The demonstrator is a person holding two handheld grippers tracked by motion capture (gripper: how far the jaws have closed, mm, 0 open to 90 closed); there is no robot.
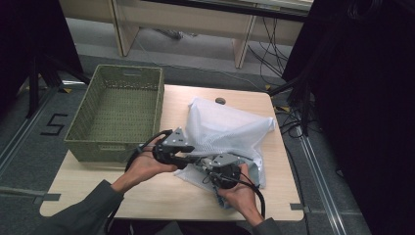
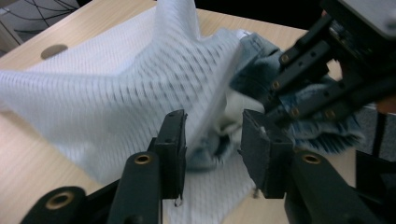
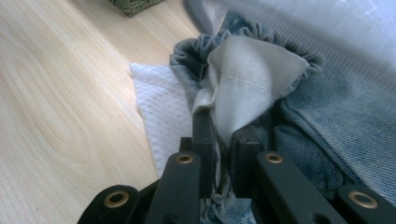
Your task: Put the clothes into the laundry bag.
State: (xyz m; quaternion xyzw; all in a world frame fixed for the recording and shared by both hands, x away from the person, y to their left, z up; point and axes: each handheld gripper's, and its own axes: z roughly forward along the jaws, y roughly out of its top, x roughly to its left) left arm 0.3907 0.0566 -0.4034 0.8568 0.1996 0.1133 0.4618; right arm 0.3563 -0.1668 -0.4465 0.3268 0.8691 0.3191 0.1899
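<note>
1. Risk of the grip slipping — right gripper [image 3: 219,135] clenched on a thin fold of the pale pocket lining of the jeans [image 3: 327,121], pads pinching cloth only at its edge; any pull toward the person could likely drag the lining free rather than bring the denim along.
2. Risk of a mixed grab — left gripper [image 2: 212,144] released, jaws standing apart with nothing pressed between them, yet mesh and denim both lie just in front of the gap; closing here would probably catch the white mesh bag [image 1: 230,129] together with the jeans and lock the two layers together.
3. Risk of the bag travelling — mesh bag loose on the counter [image 1: 161,196], not pinned by anything; pulling the jeans out with no hold on the bag's mouth may slide the whole bundle toward the near edge.
4. Risk of a collision — both grippers crowded close at the bag's near corner, right gripper's linkages [image 2: 308,70] just beyond the left jaws; little room for either to close or turn.
5. Place of the thing: jeans mostly inside the mesh bag in the middle of the counter, a bunched blue part poking out at the near right corner, beside the green woven basket [image 1: 117,110], which sits well apart at the left.
6. Pointing and long axis: bag lying flat, long axis running from far left to near right across the counter, mouth toward the person; lie of the jeans inside not readable through the mesh.
</note>
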